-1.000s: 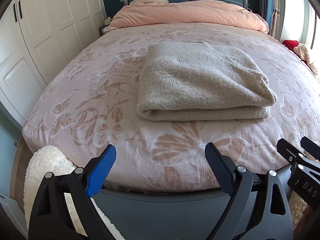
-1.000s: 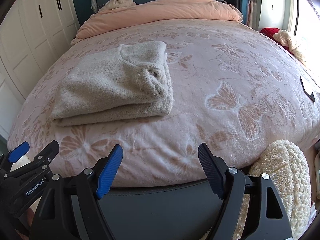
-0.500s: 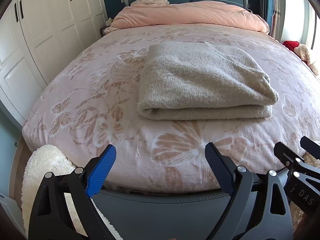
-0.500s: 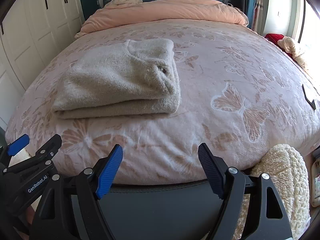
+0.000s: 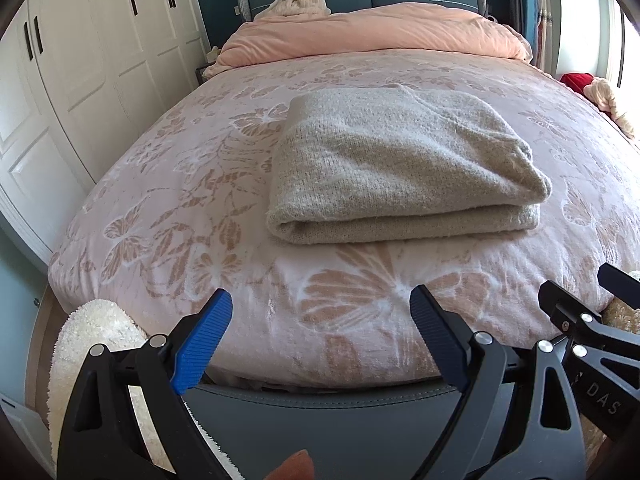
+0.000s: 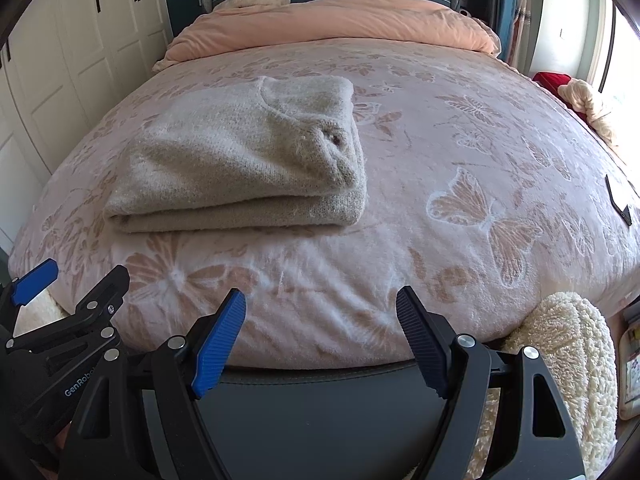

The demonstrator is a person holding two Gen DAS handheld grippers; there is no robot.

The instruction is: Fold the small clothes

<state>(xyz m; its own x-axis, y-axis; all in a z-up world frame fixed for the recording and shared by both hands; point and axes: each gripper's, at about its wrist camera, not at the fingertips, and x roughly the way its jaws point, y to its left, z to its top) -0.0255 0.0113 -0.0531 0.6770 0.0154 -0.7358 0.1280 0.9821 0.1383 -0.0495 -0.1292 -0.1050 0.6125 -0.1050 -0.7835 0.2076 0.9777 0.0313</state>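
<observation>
A beige knitted sweater [image 5: 396, 172] lies folded into a thick rectangle on the pink butterfly-patterned bedspread [image 5: 192, 208], its folded edge toward me. From the right wrist, the sweater [image 6: 248, 160] sits left of centre. My left gripper [image 5: 320, 320] hangs open over the foot of the bed, short of the sweater, nothing between its blue pads. My right gripper [image 6: 320, 316] is also open and empty, held at the bed's foot edge to the right of the left one. Each gripper shows at the edge of the other's view.
White wardrobe doors [image 5: 80, 80] line the left wall. A rolled peach duvet [image 5: 376, 32] lies against the blue headboard. Fluffy cream rugs [image 6: 568, 360] sit on the floor by the bed's corners. A dark flat item [image 6: 620, 200] lies at the bed's right edge.
Both views have tilted up a little, so the sweater sits slightly lower in frame. Both grippers stay open and the sweater has not moved.
</observation>
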